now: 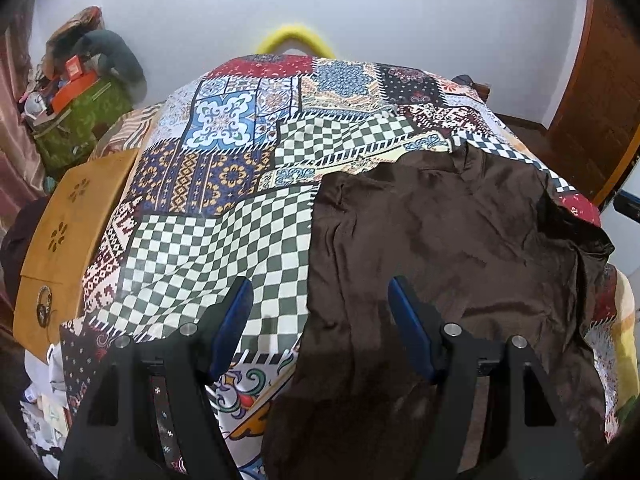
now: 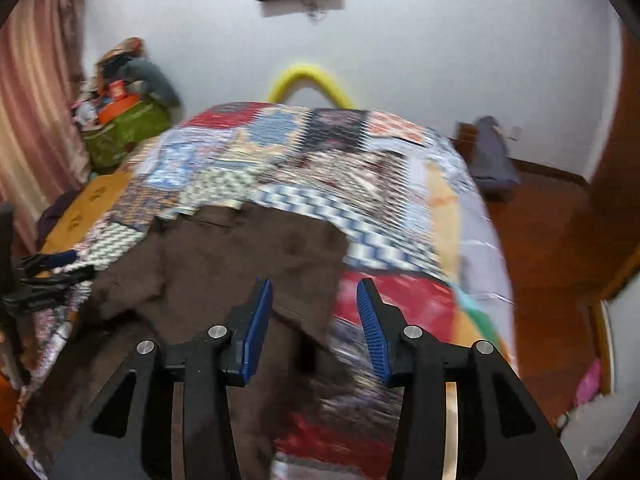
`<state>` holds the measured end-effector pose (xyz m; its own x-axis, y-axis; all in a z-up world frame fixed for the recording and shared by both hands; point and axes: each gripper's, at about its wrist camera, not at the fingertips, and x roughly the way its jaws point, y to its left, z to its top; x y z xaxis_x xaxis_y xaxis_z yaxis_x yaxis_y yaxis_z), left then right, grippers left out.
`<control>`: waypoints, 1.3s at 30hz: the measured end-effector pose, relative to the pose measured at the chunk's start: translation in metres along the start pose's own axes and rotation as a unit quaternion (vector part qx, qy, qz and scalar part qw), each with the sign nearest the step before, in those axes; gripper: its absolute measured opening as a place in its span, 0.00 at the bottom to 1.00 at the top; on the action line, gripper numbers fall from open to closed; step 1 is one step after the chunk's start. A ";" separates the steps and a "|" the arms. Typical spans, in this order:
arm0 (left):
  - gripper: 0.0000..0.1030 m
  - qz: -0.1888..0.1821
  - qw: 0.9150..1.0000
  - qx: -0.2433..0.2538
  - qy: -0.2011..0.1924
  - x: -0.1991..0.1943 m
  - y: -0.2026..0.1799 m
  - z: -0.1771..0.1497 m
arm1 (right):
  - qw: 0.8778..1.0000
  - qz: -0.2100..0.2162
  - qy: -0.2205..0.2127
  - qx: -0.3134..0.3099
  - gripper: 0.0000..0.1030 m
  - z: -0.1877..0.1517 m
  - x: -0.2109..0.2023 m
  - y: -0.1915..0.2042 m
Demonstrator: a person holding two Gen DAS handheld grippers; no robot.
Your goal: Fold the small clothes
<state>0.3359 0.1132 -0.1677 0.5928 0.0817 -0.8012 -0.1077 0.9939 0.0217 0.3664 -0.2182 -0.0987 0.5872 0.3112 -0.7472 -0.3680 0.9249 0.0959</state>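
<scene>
A dark brown garment point(image 1: 440, 248) lies spread and wrinkled on the patchwork bedspread point(image 1: 224, 160). My left gripper point(image 1: 320, 292) is open and empty, hovering over the garment's left edge, one finger over the checked cloth, the other over the brown fabric. In the right wrist view, which is blurred, the same garment point(image 2: 224, 256) lies at centre left. My right gripper point(image 2: 314, 290) is open and empty above the garment's right edge. The left gripper point(image 2: 48, 272) shows at the far left of that view.
A wooden box point(image 1: 68, 232) sits at the bed's left side. A green bag point(image 1: 80, 120) with clutter stands in the far left corner. A yellow curved bar point(image 1: 296, 40) rises behind the bed. A wooden floor point(image 2: 560, 248) lies to the right.
</scene>
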 end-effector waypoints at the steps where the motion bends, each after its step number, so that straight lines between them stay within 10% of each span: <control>1: 0.67 0.001 1.000 -0.002 0.002 0.001 0.001 -0.001 | 1.000 -0.012 0.005 0.001 0.39 -0.003 0.001 -0.006; 7: 0.67 0.008 1.000 -0.009 0.024 0.015 0.006 -0.008 | 0.997 -0.064 0.031 -0.006 0.39 -0.028 0.021 -0.025; 21: 0.68 0.001 0.999 0.016 0.051 0.040 -0.017 -0.015 | 0.996 0.065 0.061 -0.022 0.39 -0.030 0.055 0.036; 39: 0.69 -0.009 1.000 -0.021 0.010 0.005 0.014 0.028 | 0.997 0.078 0.003 -0.005 0.44 0.005 0.018 0.028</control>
<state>0.3596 0.1296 -0.1550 0.5792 0.0617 -0.8129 -0.1307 0.9913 -0.0178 0.3699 -0.1854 -0.1059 0.5174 0.4499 -0.7279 -0.4625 0.8627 0.2045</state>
